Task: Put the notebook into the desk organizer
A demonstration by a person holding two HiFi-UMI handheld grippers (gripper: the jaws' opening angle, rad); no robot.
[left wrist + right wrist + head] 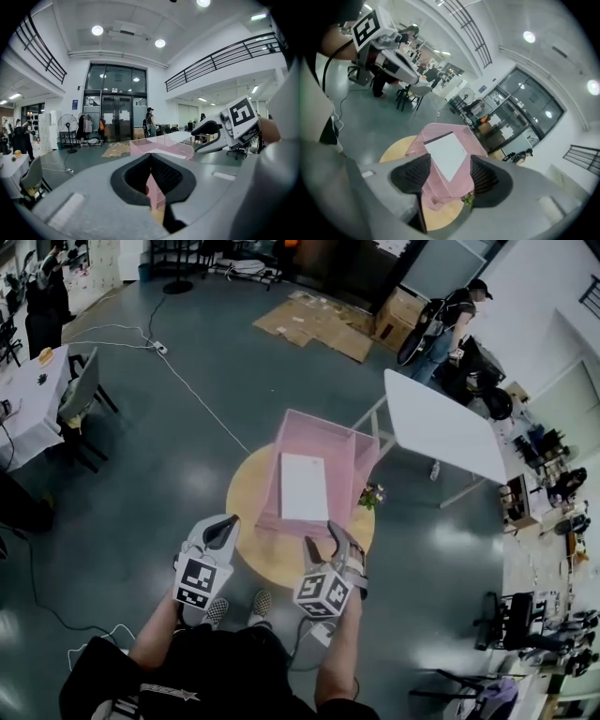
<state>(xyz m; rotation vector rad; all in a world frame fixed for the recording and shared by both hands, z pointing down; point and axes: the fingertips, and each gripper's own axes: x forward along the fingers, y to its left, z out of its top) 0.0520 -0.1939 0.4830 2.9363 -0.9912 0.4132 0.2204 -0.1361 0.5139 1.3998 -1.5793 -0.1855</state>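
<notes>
A pink mesh desk organizer (323, 423) stands on a round wooden table (246, 493). The white notebook (305, 486) lies flat inside it. My left gripper (225, 524) hovers at the table's near left edge, shut with nothing held; its view looks level over the organizer (161, 145). My right gripper (321, 536) is open just short of the organizer's near end, apart from it. In the right gripper view the notebook (447, 150) and organizer (436, 130) show between the spread jaws (450, 161).
A small potted plant (372, 494) sits at the table's right rim beside the organizer. A white folding table (441, 423) stands further right. Flattened cardboard (319, 324) and a cable (187, 390) lie on the floor; a person (450, 320) stands far off.
</notes>
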